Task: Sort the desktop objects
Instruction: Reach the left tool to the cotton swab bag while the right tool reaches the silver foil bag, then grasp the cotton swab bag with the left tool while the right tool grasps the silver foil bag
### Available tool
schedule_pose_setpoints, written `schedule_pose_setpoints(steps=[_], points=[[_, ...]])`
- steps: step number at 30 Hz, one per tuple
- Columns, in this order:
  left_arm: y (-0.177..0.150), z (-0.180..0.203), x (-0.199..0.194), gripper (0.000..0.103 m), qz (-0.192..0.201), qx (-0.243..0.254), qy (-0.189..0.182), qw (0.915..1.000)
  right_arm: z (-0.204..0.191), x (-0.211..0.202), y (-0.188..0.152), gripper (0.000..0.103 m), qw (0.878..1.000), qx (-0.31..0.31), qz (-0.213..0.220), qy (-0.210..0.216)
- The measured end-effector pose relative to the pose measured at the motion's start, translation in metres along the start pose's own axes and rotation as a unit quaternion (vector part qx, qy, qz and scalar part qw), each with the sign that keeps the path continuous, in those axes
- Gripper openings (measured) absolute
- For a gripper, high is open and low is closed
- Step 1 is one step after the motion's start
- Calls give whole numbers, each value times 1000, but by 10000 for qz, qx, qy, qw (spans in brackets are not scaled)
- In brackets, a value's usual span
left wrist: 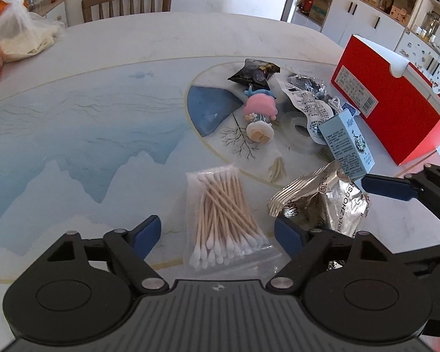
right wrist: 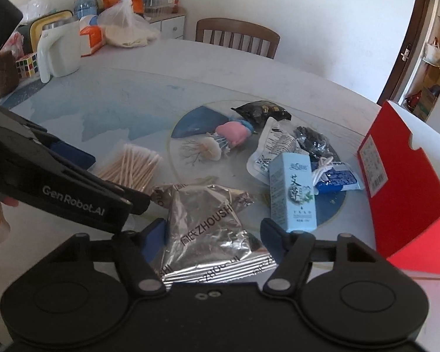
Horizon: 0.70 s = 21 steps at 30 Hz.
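Your left hand-held gripper (left wrist: 217,231) hangs low over the tabletop (left wrist: 88,123) with its jaws spread wide, and the clear bag of cotton swabs (left wrist: 223,214) lies flat between its blue fingertips (left wrist: 146,231), touched by neither; that straddle looks like a set-up for closing across the bag's width, where the stiff sticks give the pads something firm. Your right hand-held gripper (right wrist: 212,237) is just as wide, and the crumpled silver foil packet (right wrist: 208,231) sits between its tips, its near edge running under the gripper body, so nothing is held on either side yet. The two tools are close: the left one's arm crosses just left of your right gripper's fingers, so I judge that closing both at once risks a knock. Just ahead and to the right of your right gripper stands the pale blue carton (right wrist: 293,193), upright but leaning, near enough that a sideways sweep could tip it. Further ahead lie the pink figurine (left wrist: 259,114), the black snack pouch (left wrist: 253,72) and a white printed sachet (right wrist: 274,152), loosely heaped together, likely still to be sorted. Far to the right the red box (left wrist: 396,102) stands open, which I take to be the bin for some of these.
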<state>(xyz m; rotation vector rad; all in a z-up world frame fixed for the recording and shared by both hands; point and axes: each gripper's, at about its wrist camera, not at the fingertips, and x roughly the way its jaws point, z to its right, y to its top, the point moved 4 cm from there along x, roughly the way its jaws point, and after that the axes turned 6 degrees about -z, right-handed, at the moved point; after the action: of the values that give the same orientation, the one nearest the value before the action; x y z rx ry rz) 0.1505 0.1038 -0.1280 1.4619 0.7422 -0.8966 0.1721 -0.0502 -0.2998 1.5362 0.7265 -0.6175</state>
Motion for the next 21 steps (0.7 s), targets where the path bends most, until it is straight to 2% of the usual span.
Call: schedule_pose_setpoints(steps=[3,5,9,11,16,19,20,21], points=[[2,1,2,74,50,164,43,9998,-2,1,1,62,10000,19,-24,-34],[3,4,2,63,82,315,53,9995,-1,1,3,61,10000,72,-50,-44],[3,5,2,59,107,402,15,9991,0,1,4,57,9998,144,-87,-71],[3,6,1,52,108,441,-9,9990,0,1,5,54,9997,196,-111,-80],[3,5,0,45,51,514,-61,9986,0,0,7,50,9991,334,-196,-148],[4,1,-1,40,4,487,-177,9987,0,-1,9,45,9988,416,-225,-159],[4,-1,-2,39,-8,472,-214,9987,0,-2,10,39,9987,438,-217,-171],[3,-2,-3,39,-14,465,-247,9986,0,-3,11,39,9985,466,-213,-200]])
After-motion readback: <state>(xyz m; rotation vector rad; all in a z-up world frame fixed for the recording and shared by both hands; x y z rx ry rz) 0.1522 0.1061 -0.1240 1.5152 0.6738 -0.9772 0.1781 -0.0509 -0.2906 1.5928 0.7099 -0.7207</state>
